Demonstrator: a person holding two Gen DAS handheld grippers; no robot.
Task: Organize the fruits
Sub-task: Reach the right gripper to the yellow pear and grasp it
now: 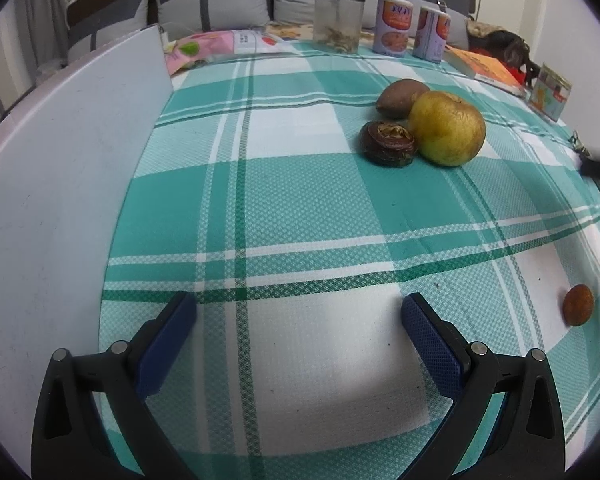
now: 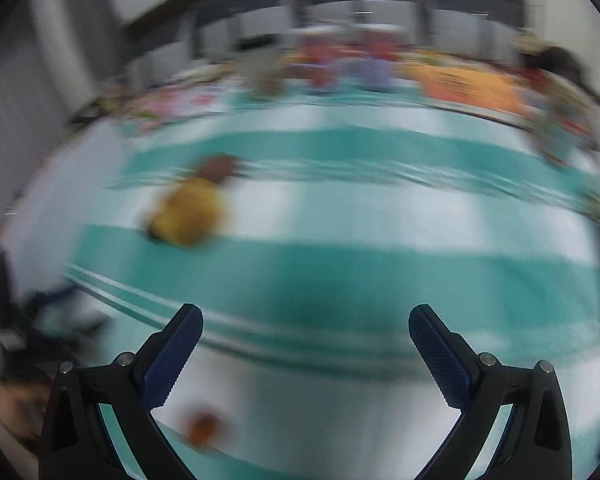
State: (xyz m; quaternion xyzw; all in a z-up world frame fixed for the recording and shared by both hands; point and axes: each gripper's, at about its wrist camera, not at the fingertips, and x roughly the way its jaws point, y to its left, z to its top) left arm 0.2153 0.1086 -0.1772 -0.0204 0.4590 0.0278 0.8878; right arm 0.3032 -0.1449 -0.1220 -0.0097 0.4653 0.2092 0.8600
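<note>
Hovering over checked cloth [image 1: 300,208]: left gripper [image 1: 298,340], right gripper [image 2: 306,344], jaws of both spread, empty. Yellow fruit [image 1: 447,129], brown fruit [image 1: 400,97], dark round fruit [image 1: 388,143] touching in cluster mid-surface, apparently grouped. Small orange fruit [image 1: 578,305] apart, near right edge, likely ungathered.

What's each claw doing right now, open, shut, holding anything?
Left claw: open, holding nothing, above the checked cloth.
Right claw: open, holding nothing; its view is motion-blurred.
</note>
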